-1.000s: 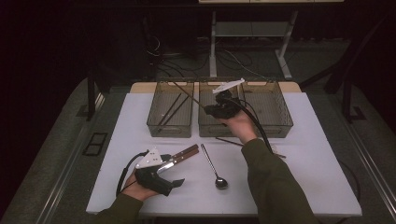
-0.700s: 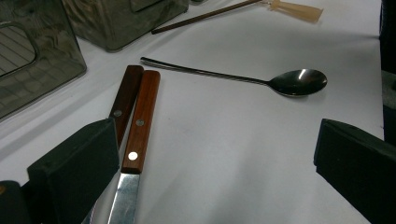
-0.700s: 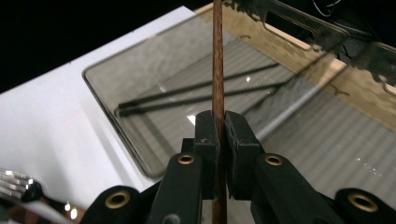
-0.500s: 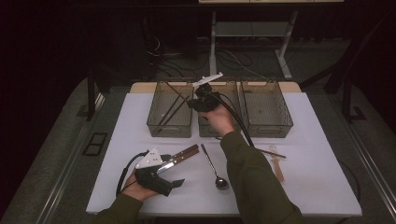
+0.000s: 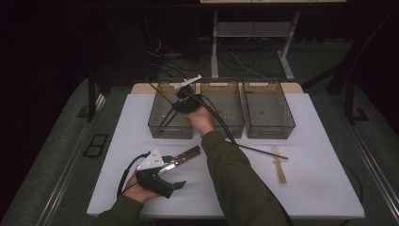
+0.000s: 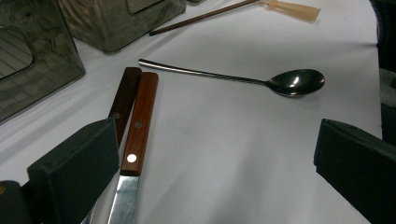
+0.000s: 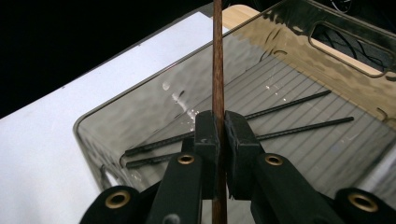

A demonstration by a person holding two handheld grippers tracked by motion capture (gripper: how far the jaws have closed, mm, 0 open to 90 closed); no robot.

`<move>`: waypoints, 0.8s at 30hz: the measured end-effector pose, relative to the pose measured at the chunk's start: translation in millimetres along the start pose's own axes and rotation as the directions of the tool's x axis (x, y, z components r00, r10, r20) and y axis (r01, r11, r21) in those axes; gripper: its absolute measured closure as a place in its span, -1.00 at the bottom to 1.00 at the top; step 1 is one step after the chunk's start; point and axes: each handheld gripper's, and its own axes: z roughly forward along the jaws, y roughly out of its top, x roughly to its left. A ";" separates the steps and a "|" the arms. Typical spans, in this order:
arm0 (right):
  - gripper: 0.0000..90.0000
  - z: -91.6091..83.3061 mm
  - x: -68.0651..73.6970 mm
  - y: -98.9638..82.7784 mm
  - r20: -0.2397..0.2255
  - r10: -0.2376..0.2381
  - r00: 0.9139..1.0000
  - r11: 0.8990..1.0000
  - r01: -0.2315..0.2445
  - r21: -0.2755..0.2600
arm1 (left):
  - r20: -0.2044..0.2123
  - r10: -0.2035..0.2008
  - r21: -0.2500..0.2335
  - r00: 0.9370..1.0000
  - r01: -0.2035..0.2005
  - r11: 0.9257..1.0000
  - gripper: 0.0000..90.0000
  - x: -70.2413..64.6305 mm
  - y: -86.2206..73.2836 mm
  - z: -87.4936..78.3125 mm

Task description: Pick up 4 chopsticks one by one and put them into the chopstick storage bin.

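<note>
My right gripper (image 5: pixel 179 106) hovers over the left smoked-plastic bin (image 5: pixel 171 129), shut on a brown chopstick (image 5: pixel 162 94). In the right gripper view the jaws (image 7: pixel 222 135) clamp that chopstick (image 7: pixel 217 70), which runs straight up between them. Two dark chopsticks (image 7: pixel 289 105) lie on the bin's ribbed floor below. My left gripper (image 5: pixel 175 175) rests at the table's near left, open (image 6: pixel 215 158) with nothing between the jaws. Two wooden-handled knives (image 6: pixel 137 116) lie beside its left jaw, also seen as the knives (image 5: pixel 182 157) in the high view.
A steel spoon (image 6: pixel 280 81) lies ahead of the left gripper. Another brown chopstick (image 5: pixel 261 150) and a small pale wooden spoon (image 5: pixel 278 167) lie on the white mat (image 5: pixel 320 179) at the right. A middle bin (image 5: pixel 228 101) and a right bin (image 5: pixel 269 110) stand beside the left one.
My right gripper has carried the chopstick leftward, from over the middle bin to over the left bin. The left gripper has stayed put.
</note>
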 end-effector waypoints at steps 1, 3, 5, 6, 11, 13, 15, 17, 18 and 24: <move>0.88 2.9 1.0 0.2 -0.004 0.003 1.000 1.000 -0.003 0.000 | 0.001 -0.003 0.000 1.000 0.003 1.000 -1.00 -0.1 0.0 0.0; 0.88 8.0 2.7 0.4 0.000 0.003 1.000 1.000 -0.003 0.007 | 0.003 -0.004 0.000 1.000 0.004 1.000 -1.00 -0.2 0.1 -0.1; 0.88 12.6 3.8 -0.7 0.000 0.011 1.000 1.000 -0.011 0.009 | 0.004 -0.004 -0.001 1.000 0.004 1.000 -1.00 -0.5 0.2 -0.1; 0.88 14.7 4.0 -1.6 0.006 0.014 1.000 1.000 -0.014 0.012 | 0.004 -0.002 0.000 1.000 0.002 1.000 -1.00 -0.5 0.2 -0.1; 0.38 22.1 1.7 -7.8 0.065 0.055 0.996 0.997 -0.058 0.042 | 0.005 0.001 -0.001 1.000 -0.001 1.000 -1.00 -1.0 0.0 0.4; 0.27 20.1 1.0 -7.6 0.071 0.050 0.996 0.998 -0.053 0.028 | 0.004 0.003 0.000 1.000 -0.003 1.000 -1.00 -0.8 0.1 0.4; 0.19 17.1 0.6 -6.1 0.065 0.041 0.997 0.999 -0.043 0.021 | 0.004 0.003 0.000 1.000 -0.003 1.000 -1.00 -0.8 0.1 0.5; 0.17 14.2 0.8 -4.6 0.055 0.029 0.998 0.999 -0.030 0.024 | 0.004 0.005 0.001 1.000 -0.005 1.000 -1.00 -1.0 0.3 0.7; 0.15 12.8 1.0 -4.2 0.056 0.022 0.998 0.999 -0.024 0.025 | 0.005 0.005 0.001 1.000 -0.005 1.000 -1.00 -1.0 0.3 0.8; 0.09 2.3 -0.2 -5.2 0.038 -0.012 0.999 0.999 0.011 0.032 | 0.004 0.009 0.004 1.000 -0.009 1.000 -1.00 -0.8 0.2 0.1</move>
